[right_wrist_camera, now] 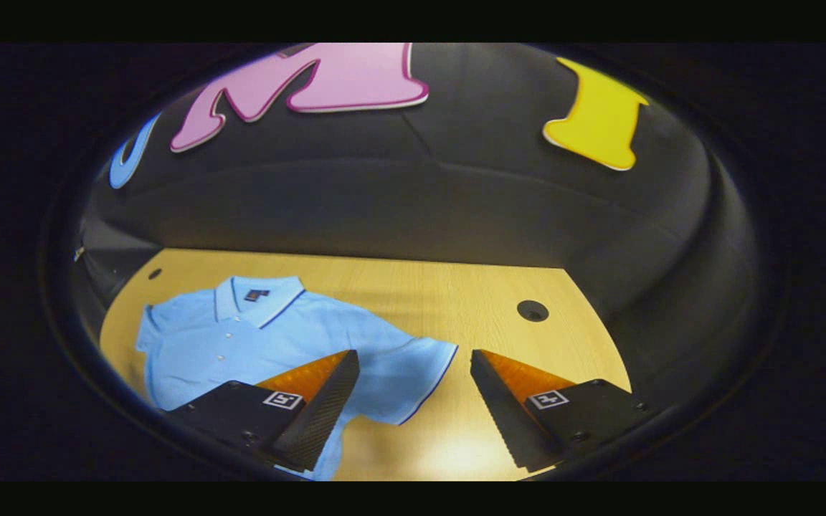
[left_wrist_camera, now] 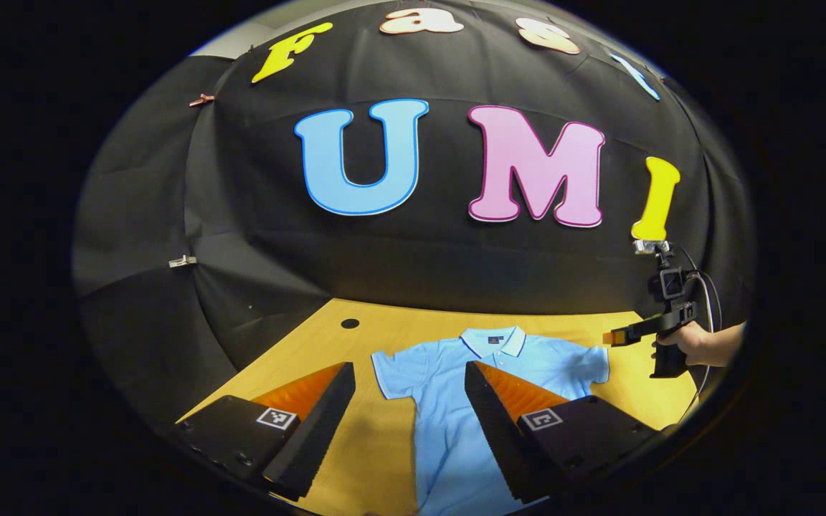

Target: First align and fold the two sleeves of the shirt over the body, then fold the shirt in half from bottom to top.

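Observation:
A light blue polo shirt (left_wrist_camera: 449,423) lies flat on the wooden table (left_wrist_camera: 377,444), collar toward the back wall, both short sleeves spread out. My left gripper (left_wrist_camera: 409,369) hovers open above the shirt's left sleeve (left_wrist_camera: 390,373), with nothing between its fingers. In the right gripper view the shirt (right_wrist_camera: 255,344) lies to the left, and my right gripper (right_wrist_camera: 414,357) stands open over the hem of the right sleeve (right_wrist_camera: 420,373). The right gripper (left_wrist_camera: 617,337) also shows in the left gripper view, held by a hand (left_wrist_camera: 692,342) just past the shirt's right sleeve.
The table (right_wrist_camera: 456,294) has a round cable hole (right_wrist_camera: 532,310) at its far right and another hole (left_wrist_camera: 350,323) at its far left. Black cloth walls close in the table behind and at both sides.

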{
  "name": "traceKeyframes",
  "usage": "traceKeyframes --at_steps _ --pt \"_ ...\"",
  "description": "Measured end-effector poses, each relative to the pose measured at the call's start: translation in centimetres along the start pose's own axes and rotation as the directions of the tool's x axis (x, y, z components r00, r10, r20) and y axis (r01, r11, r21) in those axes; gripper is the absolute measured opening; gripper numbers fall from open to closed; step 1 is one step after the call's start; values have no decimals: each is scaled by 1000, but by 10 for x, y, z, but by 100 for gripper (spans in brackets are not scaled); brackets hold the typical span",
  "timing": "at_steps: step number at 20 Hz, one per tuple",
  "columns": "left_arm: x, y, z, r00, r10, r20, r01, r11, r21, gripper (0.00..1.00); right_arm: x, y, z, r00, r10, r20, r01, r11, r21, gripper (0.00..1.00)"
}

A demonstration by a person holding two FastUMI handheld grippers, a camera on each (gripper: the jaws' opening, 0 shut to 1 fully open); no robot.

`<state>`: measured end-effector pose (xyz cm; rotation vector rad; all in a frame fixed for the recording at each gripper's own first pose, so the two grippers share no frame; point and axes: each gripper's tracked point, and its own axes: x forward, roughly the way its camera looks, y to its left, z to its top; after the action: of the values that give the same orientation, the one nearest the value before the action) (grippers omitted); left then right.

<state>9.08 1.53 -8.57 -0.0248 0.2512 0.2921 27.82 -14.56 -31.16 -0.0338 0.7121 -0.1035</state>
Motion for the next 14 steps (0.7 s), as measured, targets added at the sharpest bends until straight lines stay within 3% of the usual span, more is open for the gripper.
traceKeyframes --at_steps 6,10,13,14 --pt "18 3 -16 999 26 -35 -25 1000 12 98 63 -15 -19 997 -1 -74 1 1000 1 97" --pt "26 2 -27 998 26 -65 -27 999 -18 98 77 -26 -40 990 -19 -143 32 995 90 97" --pt "29 2 -32 997 27 -76 -28 999 -18 98 84 -18 -42 989 38 -141 -18 990 140 99" --pt "31 3 -34 996 28 -86 -31 999 -29 98 82 -20 -41 990 47 -133 -28 990 139 93"
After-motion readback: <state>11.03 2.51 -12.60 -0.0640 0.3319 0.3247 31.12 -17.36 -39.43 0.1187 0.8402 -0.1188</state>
